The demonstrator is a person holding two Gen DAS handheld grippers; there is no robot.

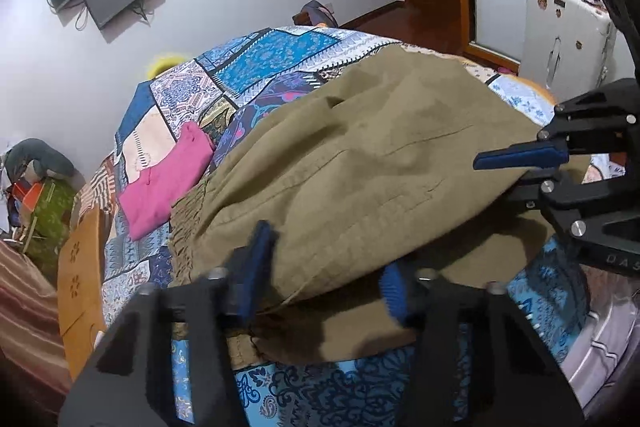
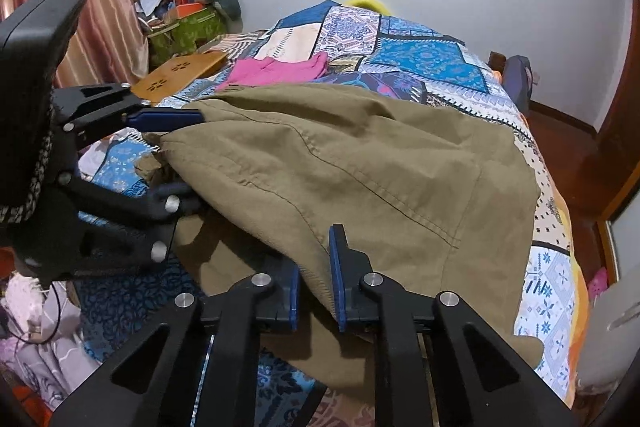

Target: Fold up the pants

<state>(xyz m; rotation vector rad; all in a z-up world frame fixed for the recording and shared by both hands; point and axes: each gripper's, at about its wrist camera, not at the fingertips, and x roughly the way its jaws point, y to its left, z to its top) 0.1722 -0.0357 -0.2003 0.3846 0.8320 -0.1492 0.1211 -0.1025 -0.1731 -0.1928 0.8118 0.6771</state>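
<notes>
Olive-khaki pants (image 1: 360, 163) lie on the patchwork bed, with their upper layer lifted and folded over toward the far side. They also show in the right wrist view (image 2: 360, 179). My left gripper (image 1: 324, 287) has its blue-padded fingers wide apart around the near edge of the lifted layer, which rests between them. It also shows in the right wrist view (image 2: 176, 163), at the left edge of the pants. My right gripper (image 2: 316, 283) holds a fold of the pants between its narrow-set fingers. It also shows in the left wrist view (image 1: 516, 171), at the right side.
A folded pink garment (image 1: 168, 179) lies on the bed beyond the pants, next to a wooden board (image 1: 80, 275) at the bed's left edge. A white fridge (image 1: 568, 39) and wooden door stand at the right. A clutter pile (image 2: 188, 11) sits by the curtain.
</notes>
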